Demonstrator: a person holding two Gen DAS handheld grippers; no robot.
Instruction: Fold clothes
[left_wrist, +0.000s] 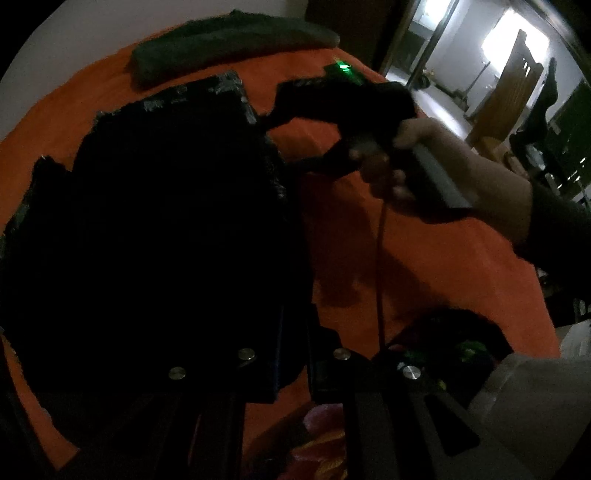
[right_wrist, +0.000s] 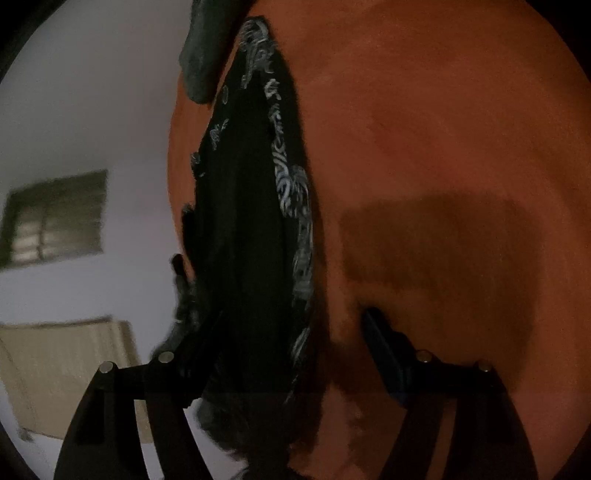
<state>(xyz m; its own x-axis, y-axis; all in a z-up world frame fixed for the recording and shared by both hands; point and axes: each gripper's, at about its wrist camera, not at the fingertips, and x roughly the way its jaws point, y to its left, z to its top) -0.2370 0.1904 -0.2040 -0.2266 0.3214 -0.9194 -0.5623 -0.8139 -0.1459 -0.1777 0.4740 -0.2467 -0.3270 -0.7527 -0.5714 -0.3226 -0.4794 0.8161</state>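
Up on the bed (left_wrist: 424, 240) with its orange cover, a black cloth (left_wrist: 155, 221) with pale swirly patterns lay in a dark heap along the bed's edge by the white wall. Its edges looked ragged and its patterned border showed best from the right side (right_wrist: 291, 206). The left hand-held gripper (left_wrist: 295, 365) was squeezed tight on a bit of this cloth. The right hand-held gripper (right_wrist: 291, 354) stood wide apart and let go, with the cloth between its fingers, not pinched. A folded grey-green cloth (left_wrist: 229, 44) rested near the bed's far edge. A person's hand (left_wrist: 443, 166) gripped the right tool.
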